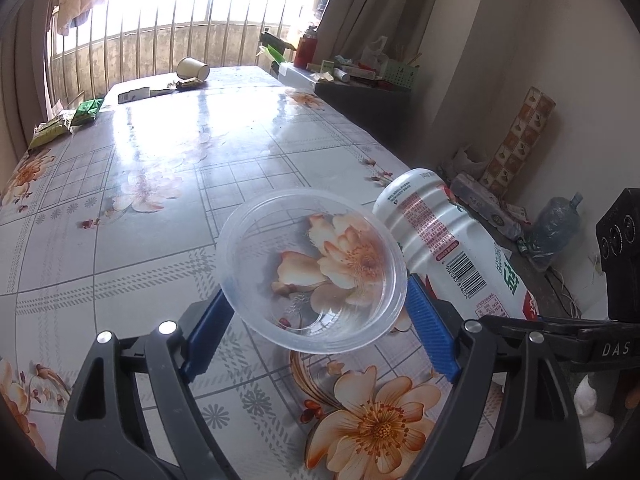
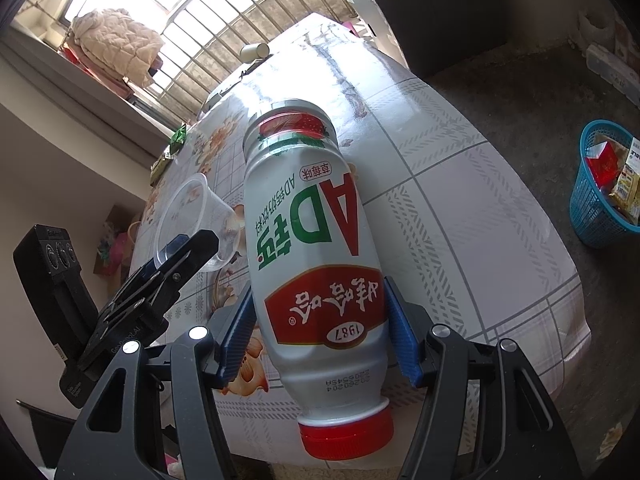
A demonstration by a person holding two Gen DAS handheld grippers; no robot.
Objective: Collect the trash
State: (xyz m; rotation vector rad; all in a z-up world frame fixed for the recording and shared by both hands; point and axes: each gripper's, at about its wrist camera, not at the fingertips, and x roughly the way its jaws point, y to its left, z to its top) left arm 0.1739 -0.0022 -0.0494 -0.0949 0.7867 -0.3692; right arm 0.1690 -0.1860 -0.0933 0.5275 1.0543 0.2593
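The left gripper (image 1: 320, 320) pinches a clear plastic cup (image 1: 316, 268) between its blue pads (image 1: 430, 328). The cup is held off the floral table (image 1: 160, 184), tipped so its open mouth faces away from the camera and toward the far end of the table, base toward the gripper. In the right wrist view the same cup (image 2: 192, 220) sits to the left of the bottle, clamped in the left gripper (image 2: 176, 256).

The right gripper (image 2: 320, 332) is closed on a white drink bottle (image 2: 312, 256), its blue pads (image 2: 402, 340) pressed on the labelled lower body at both sides. The bottle's long axis runs near to far along the fingers: the red cap (image 2: 346, 436) points back toward the camera, and the flat base points toward the far end of the table. The bottle is held above the near right part of the table. In the left wrist view the bottle (image 1: 448, 240) lies just right of the cup, base end up and far; whether the two touch cannot be determined.

At the far end of the table a paper cup (image 1: 193, 68) lies on its side beside wrappers (image 1: 188, 84). Green packets (image 1: 86, 112) lie at the far left edge. A blue basket (image 2: 600, 188) holding packaging stands on the floor to the right of the table.
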